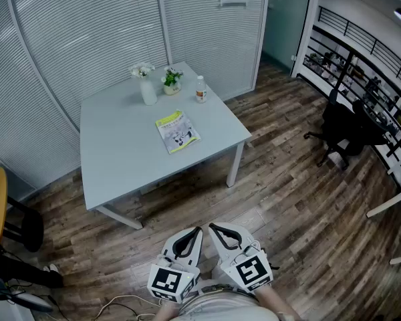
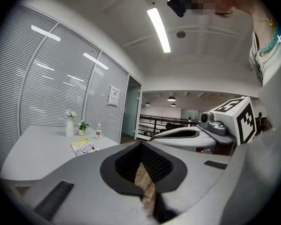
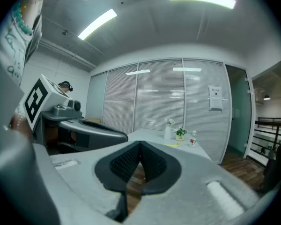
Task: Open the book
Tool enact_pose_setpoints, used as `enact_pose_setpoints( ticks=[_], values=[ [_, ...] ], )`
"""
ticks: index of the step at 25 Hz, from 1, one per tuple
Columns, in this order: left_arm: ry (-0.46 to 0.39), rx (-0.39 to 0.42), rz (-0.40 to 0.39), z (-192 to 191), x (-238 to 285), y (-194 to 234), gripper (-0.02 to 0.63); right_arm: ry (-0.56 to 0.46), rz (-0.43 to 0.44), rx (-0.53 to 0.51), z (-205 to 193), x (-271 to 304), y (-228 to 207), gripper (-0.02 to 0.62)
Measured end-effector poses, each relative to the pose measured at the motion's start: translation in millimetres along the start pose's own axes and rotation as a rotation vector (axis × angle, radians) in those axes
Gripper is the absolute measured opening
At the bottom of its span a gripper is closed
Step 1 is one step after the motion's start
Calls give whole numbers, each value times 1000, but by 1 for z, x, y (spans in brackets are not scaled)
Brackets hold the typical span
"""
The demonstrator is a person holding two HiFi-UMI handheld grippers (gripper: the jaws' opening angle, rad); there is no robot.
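Pre-approach step, book not yet touched. The book (image 1: 177, 131) lies shut, cover up, near the middle of the table (image 1: 120, 159), a bit toward the far side and skewed to the table edges. Behind it stand a vase (image 1: 148, 89), a small plant (image 1: 172, 82) and a bottle (image 1: 200, 89), all clear of the book.

Left gripper (image 1: 190, 239) and right gripper (image 1: 224, 236) sit side by side low in the head view, close to the person's body and well apart from the table, with wood floor between. Both point roughly level toward the table. Jaws of each are closed tip to tip with nothing between them; only floor shows through the gap behind the pads in each gripper view.

Judgement: task is at its very start. Next move calls for walking or reaching in to the table, then opening at least one pair of jaws. One gripper likely has to pin the book or its spine while the other catches the cover's free edge and lifts it over. The cover looks thin and lies flat — getting a tip under it may be fiddly, and the book could slide on the smooth top.
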State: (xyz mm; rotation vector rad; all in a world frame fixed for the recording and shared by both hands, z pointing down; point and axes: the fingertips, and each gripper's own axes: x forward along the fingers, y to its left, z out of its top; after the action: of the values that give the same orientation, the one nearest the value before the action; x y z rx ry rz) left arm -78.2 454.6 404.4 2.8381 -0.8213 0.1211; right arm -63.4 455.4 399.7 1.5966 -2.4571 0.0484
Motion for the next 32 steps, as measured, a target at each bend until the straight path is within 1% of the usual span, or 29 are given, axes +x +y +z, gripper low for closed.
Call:
enact_pose_setpoints(
  ticks=[4, 12, 16, 20, 25, 32],
  values=[
    [-2, 14, 3, -1, 9, -6, -2, -34, 4, 33, -3, -5, -10, 2],
    [4, -15, 15, -6, 35, -15, -2, -27, 44, 16, -13, -12, -31, 2],
    [8, 21, 54, -9, 44, -17, -2, -23, 59, 13, -18, -15, -43, 2],
    [10, 13, 57, -7, 52, -16, -2, -22, 65, 15, -19, -9, -55, 2],
    [8, 12, 63, -4, 68, 6, -2, -20, 59, 12, -17, 14, -67, 2],
    [-2, -2, 26, 10, 106, 58, -2, -8, 30, 4, -10, 69, -92, 2]
  ],
)
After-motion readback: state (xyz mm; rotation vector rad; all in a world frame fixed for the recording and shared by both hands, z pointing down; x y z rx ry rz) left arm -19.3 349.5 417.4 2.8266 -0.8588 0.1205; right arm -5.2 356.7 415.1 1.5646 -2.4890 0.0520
